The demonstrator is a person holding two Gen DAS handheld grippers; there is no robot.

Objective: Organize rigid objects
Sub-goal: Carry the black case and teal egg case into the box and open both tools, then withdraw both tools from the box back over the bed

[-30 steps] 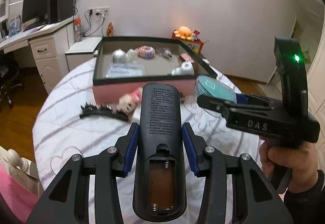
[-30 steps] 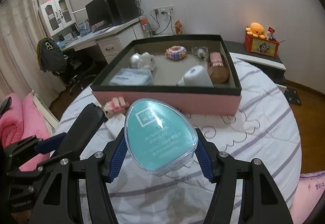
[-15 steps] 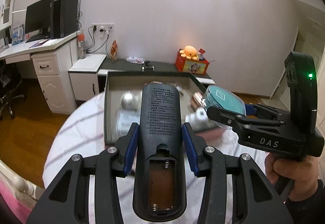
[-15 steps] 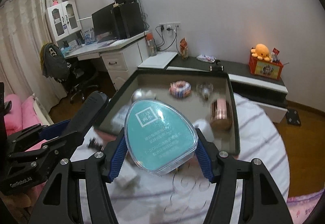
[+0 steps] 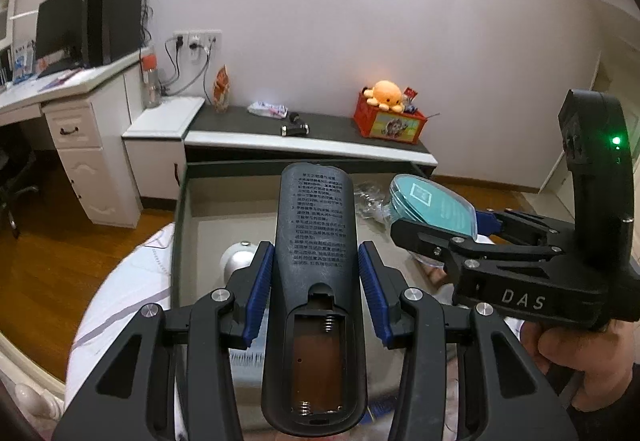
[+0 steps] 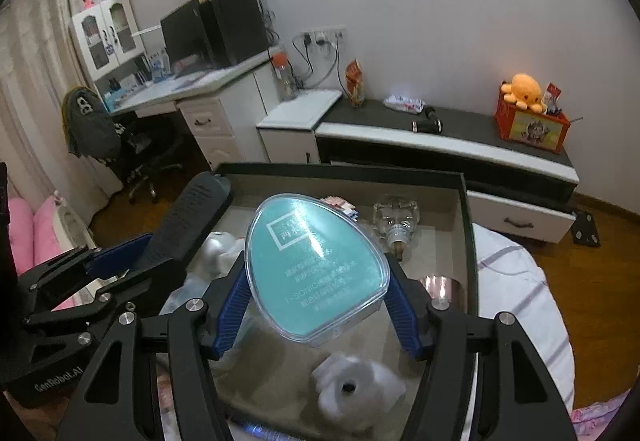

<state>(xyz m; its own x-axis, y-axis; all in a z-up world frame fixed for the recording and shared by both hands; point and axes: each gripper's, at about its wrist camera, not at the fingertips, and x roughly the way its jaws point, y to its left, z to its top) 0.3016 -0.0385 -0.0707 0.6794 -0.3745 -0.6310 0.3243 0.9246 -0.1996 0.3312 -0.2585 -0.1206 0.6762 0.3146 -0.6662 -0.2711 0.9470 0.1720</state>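
Observation:
My left gripper (image 5: pixel 316 261) is shut on a black remote control (image 5: pixel 316 225), held back side up with its battery bay uncovered. My right gripper (image 6: pixel 318 277) is shut on a teal egg-shaped case with a clear lid (image 6: pixel 316 265). Both hang side by side over a dark-rimmed box (image 6: pixel 470 241) on the round table. In the right wrist view the left gripper (image 6: pixel 120 273) and the remote (image 6: pixel 188 217) are at the left. In the left wrist view the right gripper (image 5: pixel 436 219) with the teal case (image 5: pixel 432 201) is at the right, a hand under it.
Inside the box lie a glass bottle (image 6: pixel 396 221), a copper cylinder (image 6: pixel 442 287), a white figurine (image 6: pixel 352 389) and a silver ball (image 5: pixel 236 259). A striped white cloth (image 6: pixel 516 301) covers the table. Beyond stand a low cabinet (image 6: pixel 460 133) and a desk (image 6: pixel 224 81).
Both grippers have moved forward from the table's front, past the box's pink side, to above its inside. The remote and the teal case stay gripped as before.

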